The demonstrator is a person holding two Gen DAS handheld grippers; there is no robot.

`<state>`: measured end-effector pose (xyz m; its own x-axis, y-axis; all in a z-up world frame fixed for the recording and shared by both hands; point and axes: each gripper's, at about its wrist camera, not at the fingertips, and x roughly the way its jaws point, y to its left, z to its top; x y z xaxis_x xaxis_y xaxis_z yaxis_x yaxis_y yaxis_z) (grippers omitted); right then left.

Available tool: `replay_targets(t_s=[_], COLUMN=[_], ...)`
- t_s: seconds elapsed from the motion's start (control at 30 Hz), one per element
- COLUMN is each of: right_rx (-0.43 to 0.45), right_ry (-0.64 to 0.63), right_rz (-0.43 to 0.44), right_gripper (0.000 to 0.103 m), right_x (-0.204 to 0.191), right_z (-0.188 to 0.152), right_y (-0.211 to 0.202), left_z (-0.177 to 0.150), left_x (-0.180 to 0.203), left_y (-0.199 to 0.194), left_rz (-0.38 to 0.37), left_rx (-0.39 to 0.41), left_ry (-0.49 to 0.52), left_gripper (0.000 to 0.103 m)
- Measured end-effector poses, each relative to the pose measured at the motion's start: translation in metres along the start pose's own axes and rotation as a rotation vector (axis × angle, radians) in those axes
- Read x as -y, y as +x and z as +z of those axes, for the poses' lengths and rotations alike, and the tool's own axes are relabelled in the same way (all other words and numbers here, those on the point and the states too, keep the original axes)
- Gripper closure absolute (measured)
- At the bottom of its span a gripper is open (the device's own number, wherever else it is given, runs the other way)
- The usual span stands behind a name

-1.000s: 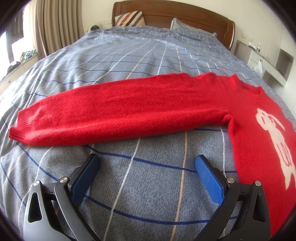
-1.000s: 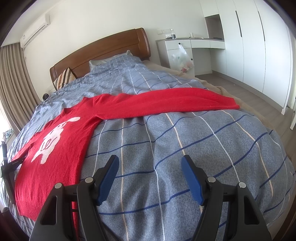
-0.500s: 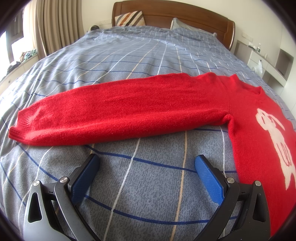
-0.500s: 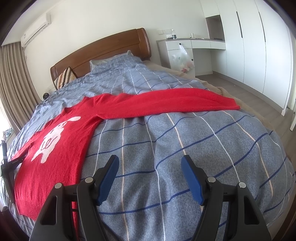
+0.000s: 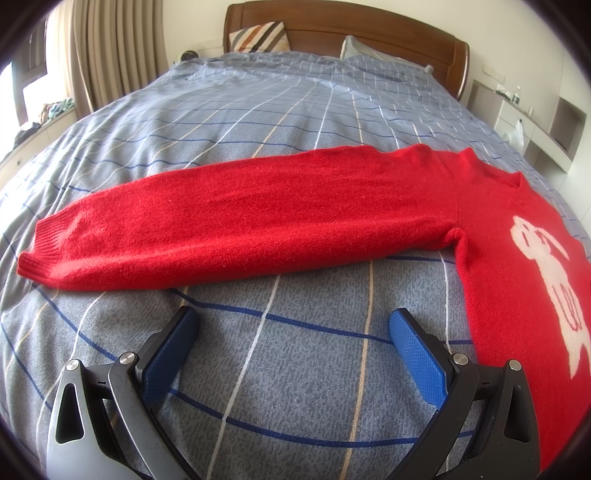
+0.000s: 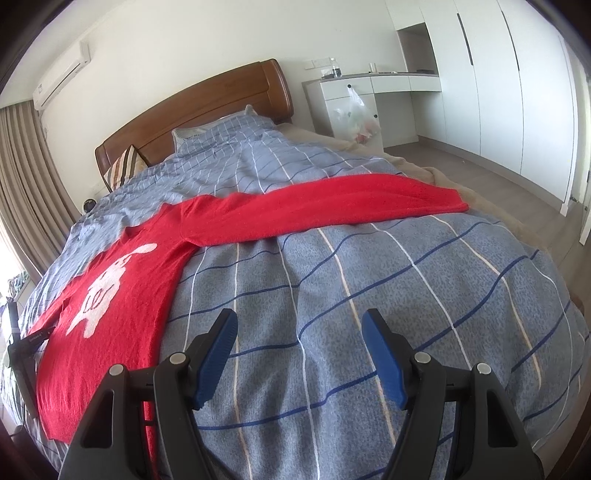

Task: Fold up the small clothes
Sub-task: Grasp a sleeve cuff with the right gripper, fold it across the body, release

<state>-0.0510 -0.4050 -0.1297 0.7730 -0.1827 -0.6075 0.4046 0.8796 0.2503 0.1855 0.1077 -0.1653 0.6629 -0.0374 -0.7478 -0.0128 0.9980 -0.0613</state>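
Note:
A red sweater (image 5: pixel 295 214) with a white animal print (image 5: pixel 550 277) lies flat on the bed, sleeves spread out. In the left wrist view one sleeve runs left to its cuff (image 5: pixel 40 247). My left gripper (image 5: pixel 293 321) is open and empty, just short of that sleeve. In the right wrist view the sweater's body (image 6: pixel 122 273) lies at left and its other sleeve (image 6: pixel 332 206) stretches right. My right gripper (image 6: pixel 299 325) is open and empty over bare bedspread, short of the sleeve.
The bed has a grey-blue checked bedspread (image 5: pixel 295 110), a wooden headboard (image 5: pixel 351 22) and pillows (image 5: pixel 258 37). Curtains (image 5: pixel 92 48) hang at left. A white desk with a plastic bag (image 6: pixel 356 118) and wardrobes (image 6: pixel 498 74) stand to the right of the bed.
The right wrist view has tilted and shifted slightly. The left gripper and the sweater have not moved.

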Motion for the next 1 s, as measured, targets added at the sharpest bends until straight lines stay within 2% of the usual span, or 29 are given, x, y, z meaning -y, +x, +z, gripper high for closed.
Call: replay_targets(t_s=[0.13, 0.27, 0.4, 0.47, 0.53, 0.57, 0.63, 0.73, 0.87, 0.93, 1.0], right_rx=[0.014, 0.017, 0.008, -0.032, -0.089, -0.108, -0.101, -0.098, -0.095, -0.101, -0.115], right_ry=[0.046, 0.207, 0.496, 0.654, 0.789, 0.842, 0.927, 1.004, 1.024, 1.01, 0.971], right_rz=[0.027, 0.112, 0.175, 0.208, 0.265, 0.273, 0.278, 0.302, 0.306, 0.306, 0.295], right_gripper=[0.034, 0.034, 0.034, 0.034, 0.038, 0.044, 0.048, 0.053, 0.059, 0.065, 0.076], right_x=[0.007, 0.042, 0.11, 0.145, 0.169, 0.178, 0.191, 0.201, 0.207, 0.205, 0.203], right_z=[0.002, 0.02, 0.055, 0.065, 0.07, 0.072, 0.074, 0.076, 0.08, 0.084, 0.088], right_y=[-0.003, -0.006, 0.012, 0.032, 0.056, 0.065, 0.076, 0.091, 0.106, 0.112, 0.115], left_z=[0.0, 0.0, 0.0, 0.0, 0.0, 0.0, 0.0, 0.0, -0.001, -0.001, 0.0], left_x=[0.0, 0.0, 0.0, 0.0, 0.0, 0.0, 0.0, 0.0, 0.0, 0.0, 0.001], left_y=[0.0, 0.0, 0.0, 0.0, 0.0, 0.0, 0.0, 0.0, 0.0, 0.0, 0.001], left_rz=[0.0, 0.0, 0.0, 0.0, 0.0, 0.0, 0.0, 0.0, -0.002, -0.003, -0.001], left_rx=[0.0, 0.0, 0.0, 0.0, 0.0, 0.0, 0.0, 0.0, 0.0, 0.0, -0.007], left_ry=[0.0, 0.0, 0.0, 0.0, 0.0, 0.0, 0.0, 0.0, -0.002, -0.004, 0.001], left_gripper=[0.0, 0.0, 0.0, 0.0, 0.0, 0.0, 0.0, 0.0, 0.0, 0.0, 0.0])
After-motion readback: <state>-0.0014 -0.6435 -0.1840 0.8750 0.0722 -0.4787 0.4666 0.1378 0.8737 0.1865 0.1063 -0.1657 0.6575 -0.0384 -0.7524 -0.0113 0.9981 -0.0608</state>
